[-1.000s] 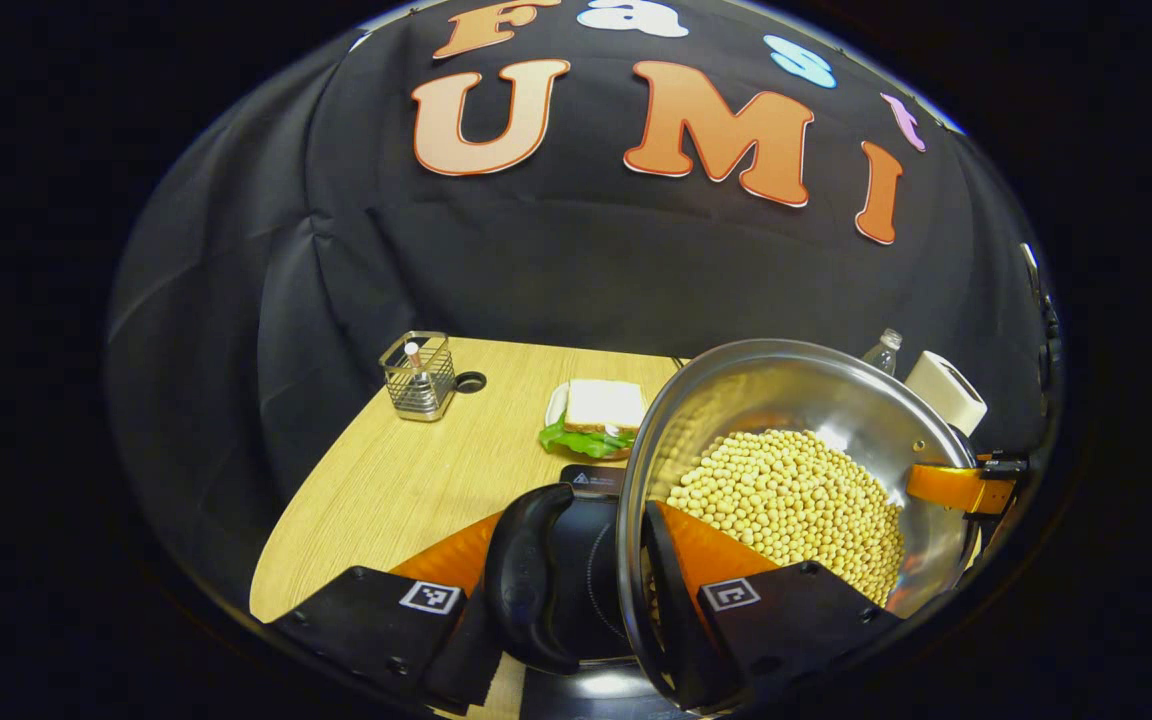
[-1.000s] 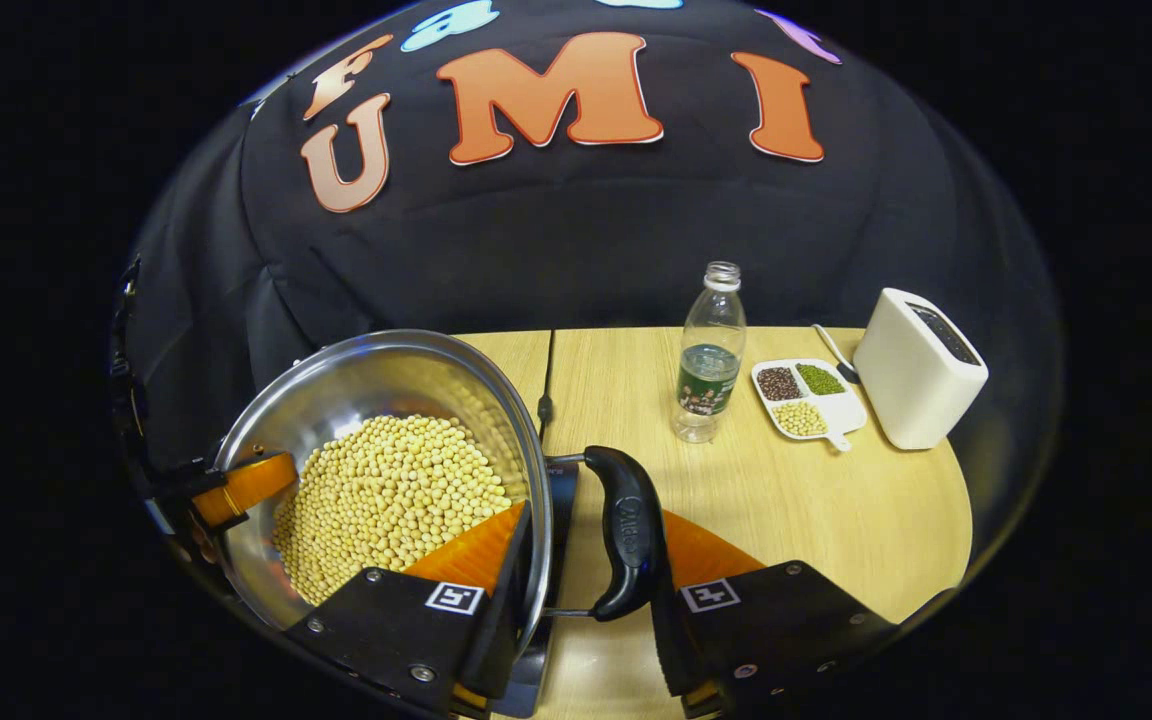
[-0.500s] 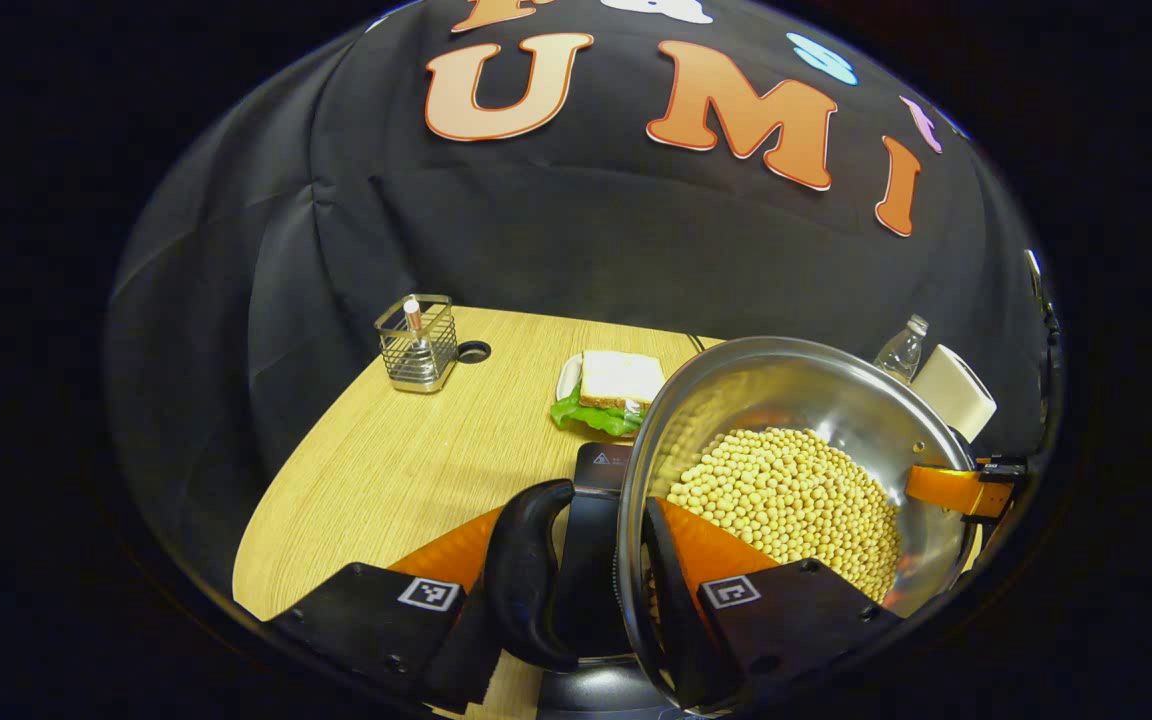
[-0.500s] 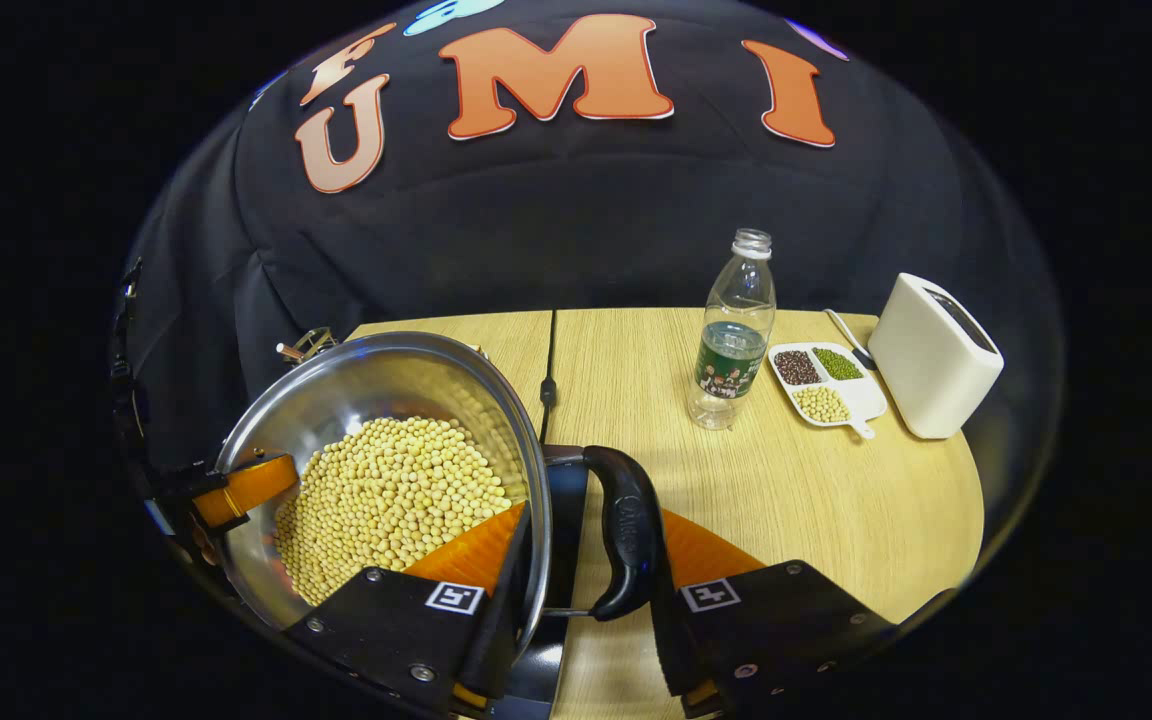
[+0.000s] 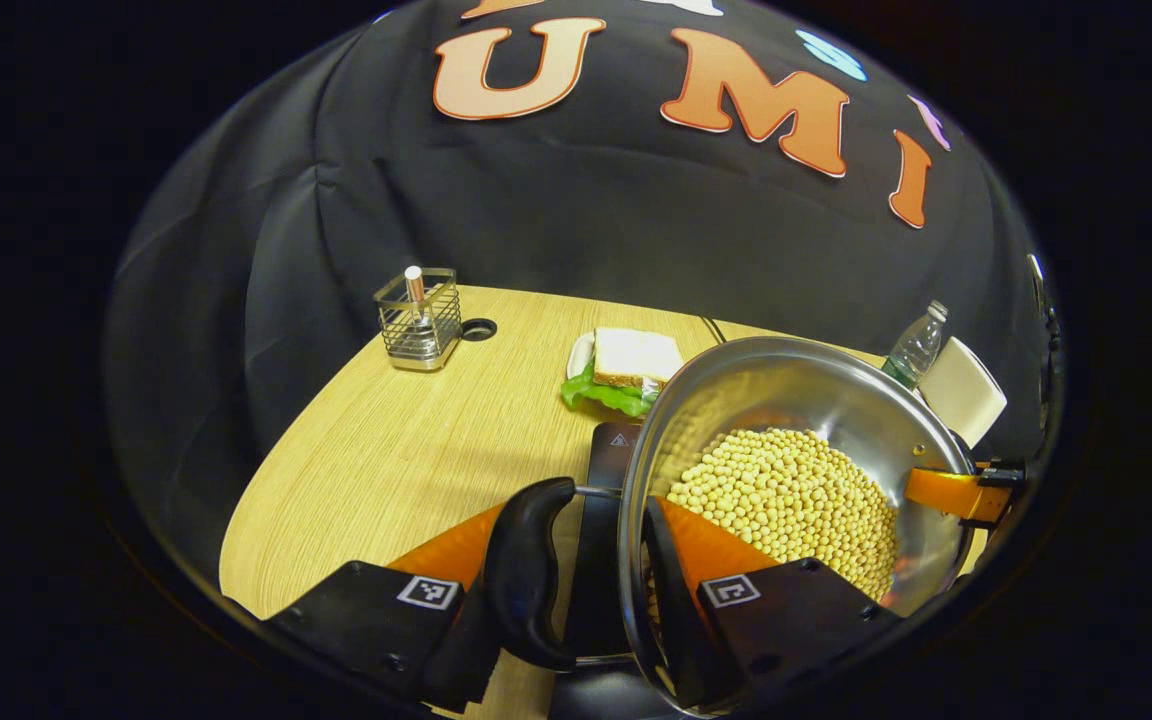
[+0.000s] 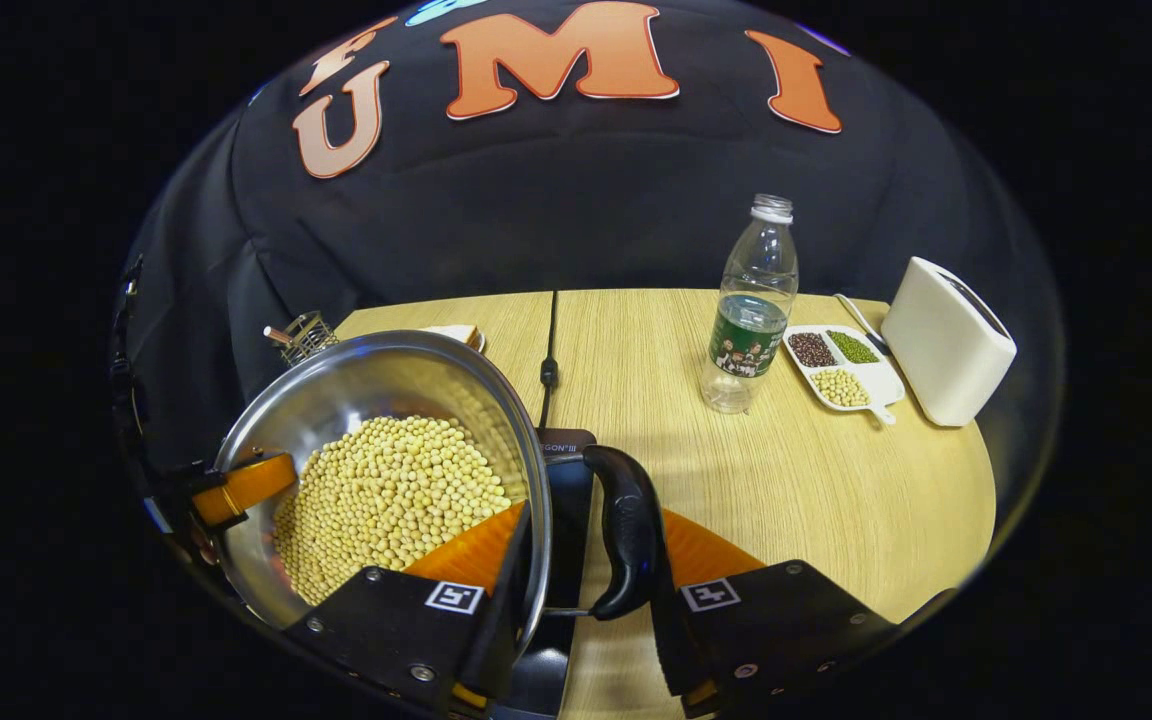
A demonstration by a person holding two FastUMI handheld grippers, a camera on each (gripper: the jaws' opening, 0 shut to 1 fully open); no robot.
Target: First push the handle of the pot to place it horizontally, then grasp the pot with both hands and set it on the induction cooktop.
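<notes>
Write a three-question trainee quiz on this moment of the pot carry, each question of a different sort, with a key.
1. True or false: the pot holds green peas.
2. Multiple choice: in the right gripper view, what stands between the pot and the white toaster? A) a mug B) a plastic bottle C) a kettle
3. Fill in: each hand-held gripper, left and right, has one finger inside the pot's rim and one outside its black side ____.

Key
1. False: it holds pale yellow beans.
2. B
3. handle: the left handle and the right handle.
</notes>
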